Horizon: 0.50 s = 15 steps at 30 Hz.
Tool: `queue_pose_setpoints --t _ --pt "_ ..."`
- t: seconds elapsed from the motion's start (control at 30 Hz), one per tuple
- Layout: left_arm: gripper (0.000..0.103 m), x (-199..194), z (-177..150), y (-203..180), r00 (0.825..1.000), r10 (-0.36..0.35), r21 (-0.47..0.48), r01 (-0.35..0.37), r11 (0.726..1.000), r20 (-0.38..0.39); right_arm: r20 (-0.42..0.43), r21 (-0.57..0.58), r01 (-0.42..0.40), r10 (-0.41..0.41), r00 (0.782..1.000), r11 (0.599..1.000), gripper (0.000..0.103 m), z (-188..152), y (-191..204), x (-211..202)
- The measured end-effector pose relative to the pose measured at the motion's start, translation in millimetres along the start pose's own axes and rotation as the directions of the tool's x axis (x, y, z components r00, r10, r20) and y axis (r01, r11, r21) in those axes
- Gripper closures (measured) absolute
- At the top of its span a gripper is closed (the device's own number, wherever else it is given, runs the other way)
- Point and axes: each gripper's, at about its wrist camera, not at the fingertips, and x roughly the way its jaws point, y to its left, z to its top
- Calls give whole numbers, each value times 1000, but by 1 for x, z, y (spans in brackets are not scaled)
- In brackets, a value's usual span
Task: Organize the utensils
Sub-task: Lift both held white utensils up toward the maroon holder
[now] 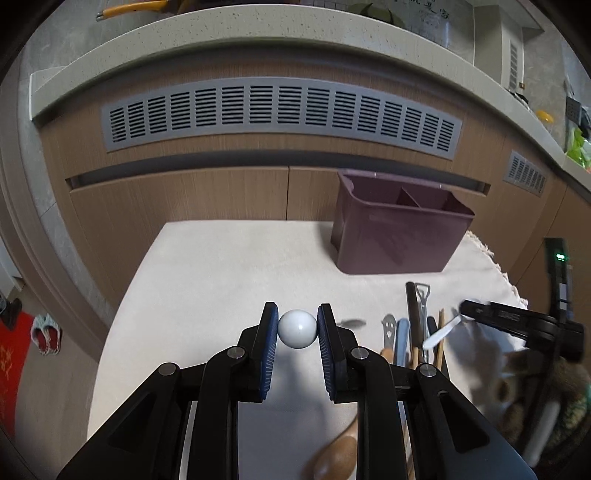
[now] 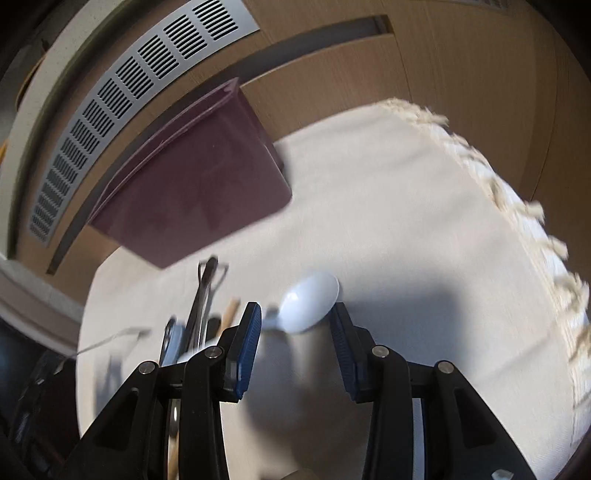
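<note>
Utensils [image 1: 413, 332] near right edge | left tongs [image 1: 297, 328] pinching white ball [image 1: 297, 328] (right tongs [image 2: 295, 314] spread)

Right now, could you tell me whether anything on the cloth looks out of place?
The white spoon slants across the otherwise parallel utensils, its bowl between the open jaws of the right gripper. A wooden spoon lies apart from them, under the left gripper.

**Kitchen corner behind the bench**

We see wood-grain cabinet fronts [image 1: 177, 206] under a speckled stone countertop [image 1: 229, 26], with a long grey vent grille [image 1: 280, 110] set between. A cream fringed cloth [image 1: 207, 266] covers the bench. A red mat [image 1: 14, 354] lies on the floor.
</note>
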Motion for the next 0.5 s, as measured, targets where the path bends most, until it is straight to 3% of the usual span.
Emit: queue_pose_setpoints --t 0.13,0.23,0.27,0.37,0.5 --pt "80 2 6 5 1000 -4 -7 4 1000 5 25 -80 105 -104 994 991 65 13 24 20" --pt "80 4 8 5 1000 4 -14 -4 1000 3 51 -229 223 -217 975 948 65 15 52 36" --pt "80 4 10 5 1000 5 -16 -5 1000 -1 59 -290 246 -239 969 925 69 14 60 39" --pt "81 5 11 -3 1000 13 -9 -13 1000 -6 74 -427 233 -223 972 874 74 7 74 39" --pt "80 3 13 -9 1000 5 -5 -5 1000 -12 65 -479 166 -153 986 862 78 7 69 23"
